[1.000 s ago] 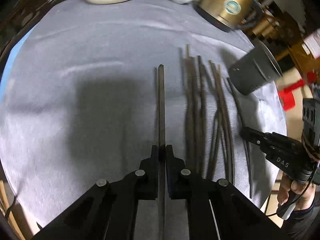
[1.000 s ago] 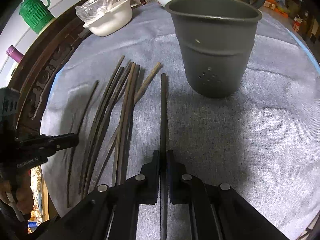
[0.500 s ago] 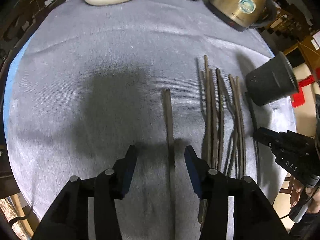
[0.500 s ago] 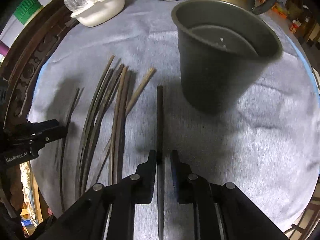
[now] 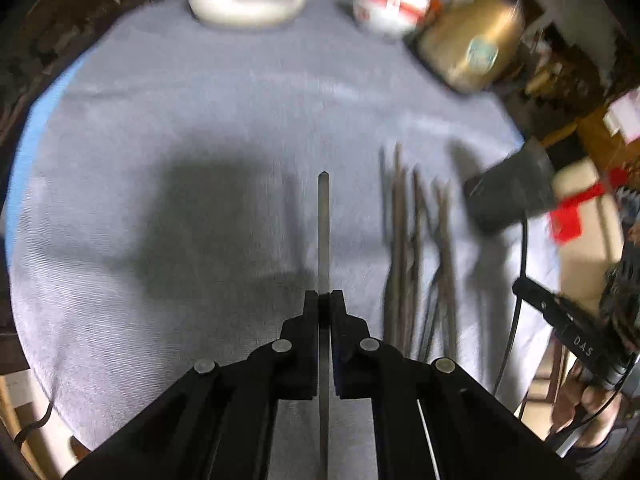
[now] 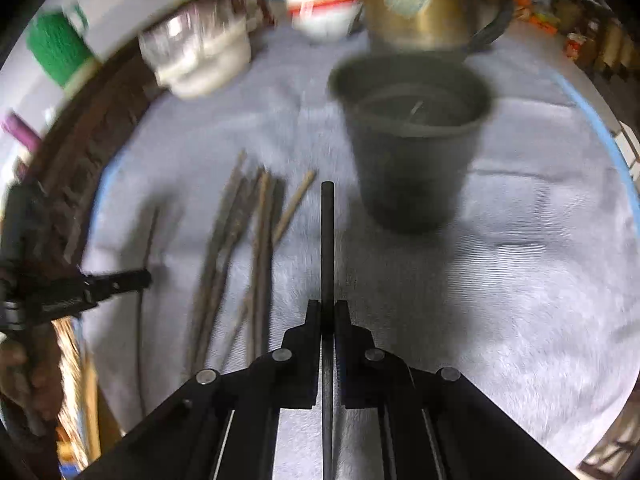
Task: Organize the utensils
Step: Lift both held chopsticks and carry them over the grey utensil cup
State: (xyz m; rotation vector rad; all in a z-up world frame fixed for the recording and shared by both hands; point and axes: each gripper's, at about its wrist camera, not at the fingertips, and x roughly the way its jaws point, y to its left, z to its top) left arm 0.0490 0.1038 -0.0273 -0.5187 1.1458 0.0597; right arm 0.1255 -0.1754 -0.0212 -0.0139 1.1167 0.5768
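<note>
Both jaws are clamping one chopstick each: left gripper (image 5: pixel 324 300) gripping a chopstick (image 5: pixel 323 232), right gripper (image 6: pixel 328 308) gripping another (image 6: pixel 327 240) beside the cup (image 6: pixel 412 168); loose sticks (image 6: pixel 240 248) are lying on the cloth (image 6: pixel 520 260).

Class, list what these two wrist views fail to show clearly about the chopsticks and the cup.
- Loose chopsticks: motion blur in both views, no exact count.
- Cup contents: right view, blurred and partly walled off.
- Held chopstick rear end: cut off by the bottom edge, between the fingers.
</note>
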